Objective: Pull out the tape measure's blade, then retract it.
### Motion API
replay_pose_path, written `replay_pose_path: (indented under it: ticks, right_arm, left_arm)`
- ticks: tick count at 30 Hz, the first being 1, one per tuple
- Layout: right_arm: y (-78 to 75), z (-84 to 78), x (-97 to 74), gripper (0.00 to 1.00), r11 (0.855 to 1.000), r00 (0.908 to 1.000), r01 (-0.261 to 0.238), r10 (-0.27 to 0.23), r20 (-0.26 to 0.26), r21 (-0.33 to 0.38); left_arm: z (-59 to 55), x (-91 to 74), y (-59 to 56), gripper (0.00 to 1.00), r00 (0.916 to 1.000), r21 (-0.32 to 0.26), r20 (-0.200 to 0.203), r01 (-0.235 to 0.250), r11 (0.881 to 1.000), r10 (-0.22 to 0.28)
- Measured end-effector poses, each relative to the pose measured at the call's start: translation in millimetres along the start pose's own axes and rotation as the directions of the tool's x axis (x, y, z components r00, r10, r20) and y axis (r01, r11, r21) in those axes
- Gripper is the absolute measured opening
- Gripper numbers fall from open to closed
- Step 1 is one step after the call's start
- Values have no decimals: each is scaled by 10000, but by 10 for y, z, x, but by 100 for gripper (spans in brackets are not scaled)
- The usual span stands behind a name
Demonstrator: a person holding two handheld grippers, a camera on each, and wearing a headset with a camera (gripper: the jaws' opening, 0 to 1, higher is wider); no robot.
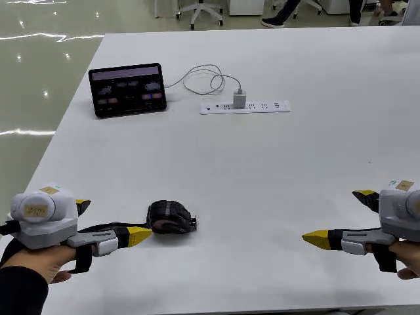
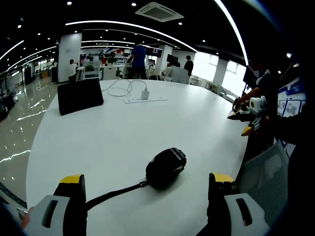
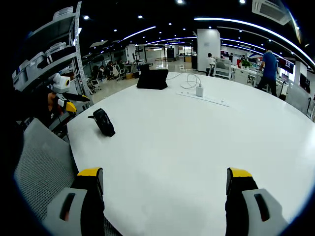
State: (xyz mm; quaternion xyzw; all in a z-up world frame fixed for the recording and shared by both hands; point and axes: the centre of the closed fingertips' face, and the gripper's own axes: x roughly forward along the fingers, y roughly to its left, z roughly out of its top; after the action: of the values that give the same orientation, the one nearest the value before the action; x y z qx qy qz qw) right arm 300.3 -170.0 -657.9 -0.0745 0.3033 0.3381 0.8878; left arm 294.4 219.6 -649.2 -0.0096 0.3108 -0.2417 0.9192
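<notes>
Black ribbed tape measure (image 1: 169, 216), smooth white table (image 1: 262, 170)

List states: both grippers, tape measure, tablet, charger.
Left gripper: open, jaws on either side of the tape measure, not gripping it.
Right gripper: open, holding nothing.
Tape measure: on the table, no blade out, strap trailing toward the left gripper.
Tablet: propped up, screen on.
Charger: plugged into the power strip, cable running to the tablet.
</notes>
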Motion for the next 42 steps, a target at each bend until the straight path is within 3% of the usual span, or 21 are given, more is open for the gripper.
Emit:
replay_pose_path:
  ticks: [5, 10, 22, 31, 42]
  right_arm:
    - [9, -47, -46, 100, 10000, 10000, 27, -26, -57, 8]
    - [10, -47, -82, 100, 9999, 10000, 46, -47, -82, -92]
    - [-1, -61, -79, 100, 9997, 9997, -11, 6, -226, -227]
    - [-23, -105, -100, 100, 9998, 9994, 22, -29, -334, -195]
    - [-19, -141, -114, 100, 9998, 9992, 9, -17, -397, -196]
  left_arm:
    - [-38, -12, -48, 100, 9999, 55, -46, 143, 9999, -143]
    - [-111, -47, -19, 100, 9999, -18, -102, 55, 10000, -55]
    - [-146, -92, 32, 100, 9998, -277, -206, 25, 9996, -31]
    - [-202, -93, -24, 100, 9987, -326, -414, 284, 9991, -297]
    - [-196, -96, -21, 100, 9988, -321, -406, 258, 9992, -271]
